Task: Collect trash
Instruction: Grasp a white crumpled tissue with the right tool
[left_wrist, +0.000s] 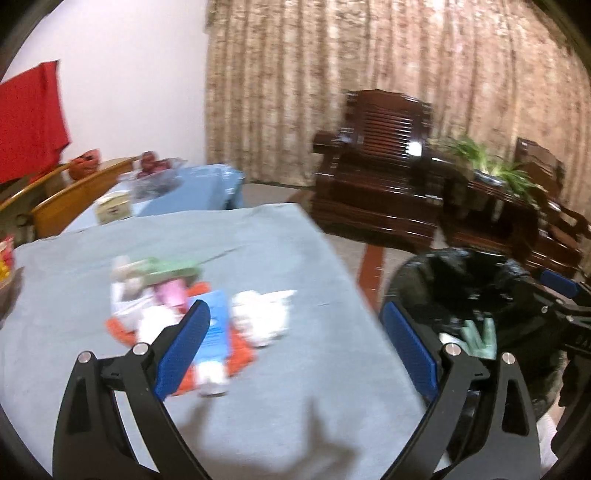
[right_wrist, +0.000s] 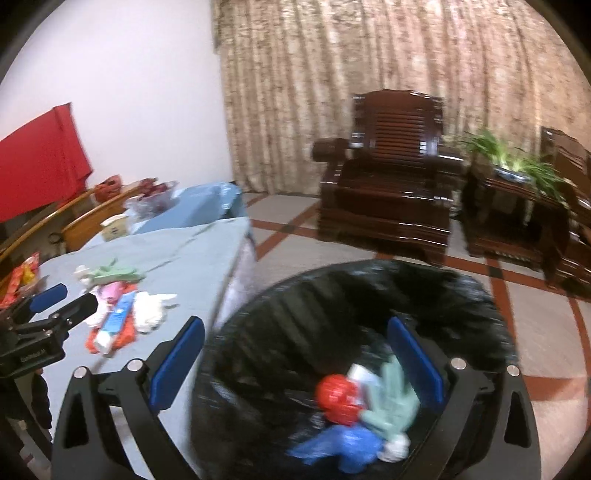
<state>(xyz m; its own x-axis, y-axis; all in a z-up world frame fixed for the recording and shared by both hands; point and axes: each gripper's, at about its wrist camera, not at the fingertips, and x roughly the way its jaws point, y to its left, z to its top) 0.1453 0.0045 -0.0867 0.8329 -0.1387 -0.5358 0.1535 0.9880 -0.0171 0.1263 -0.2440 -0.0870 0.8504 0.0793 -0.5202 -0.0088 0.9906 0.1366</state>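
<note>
Both tongs gape empty: the left tongs (left_wrist: 295, 332) hang over the worktop (left_wrist: 303, 398), the right tongs (right_wrist: 295, 362) over the bin (right_wrist: 280, 295). The trash (left_wrist: 199, 314) lies heaped mid-worktop; it looks light, soft and crushable; the stiffer tube (left_wrist: 214, 339) should pinch best across its middle. Nothing blocks the reach; the bin stands just beside the worktop's edge.
</note>
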